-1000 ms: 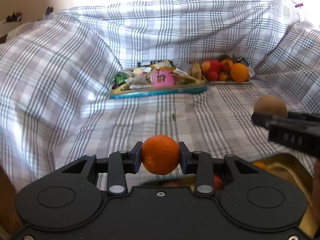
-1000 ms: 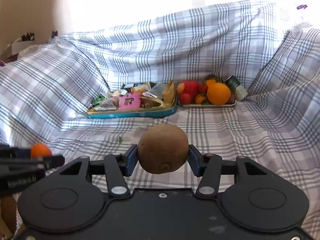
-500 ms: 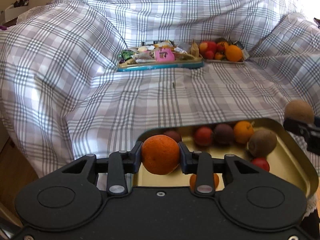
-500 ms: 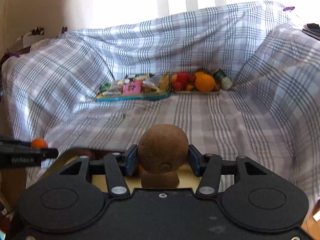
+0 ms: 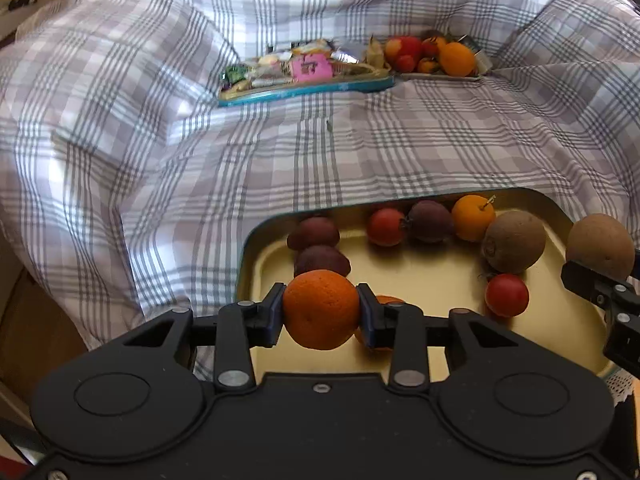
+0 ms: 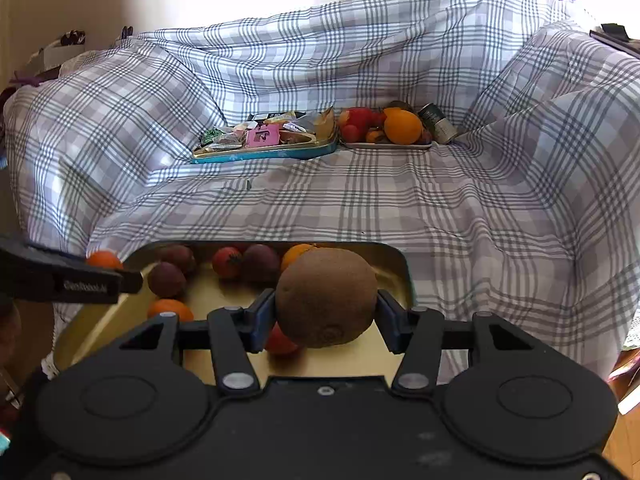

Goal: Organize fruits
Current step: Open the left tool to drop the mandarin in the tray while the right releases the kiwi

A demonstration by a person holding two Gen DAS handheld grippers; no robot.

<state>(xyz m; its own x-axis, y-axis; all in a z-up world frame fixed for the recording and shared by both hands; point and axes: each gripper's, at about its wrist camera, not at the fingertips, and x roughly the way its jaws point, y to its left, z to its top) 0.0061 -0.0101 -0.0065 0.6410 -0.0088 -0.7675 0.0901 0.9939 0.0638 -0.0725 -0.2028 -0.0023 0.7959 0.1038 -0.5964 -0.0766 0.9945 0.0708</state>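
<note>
Fruit fills both my tongs. My left tongs are clamped on an orange; my right tongs are clamped on a brown kiwi. Just beyond and beneath both lies a gold tray holding loose fruit. Far ahead on the checked cloth sit a snack tray and a fruit plate.

Glossy gold metal tray on soft checked cloth — pebbled orange, matt fuzzy kiwi.
</note>
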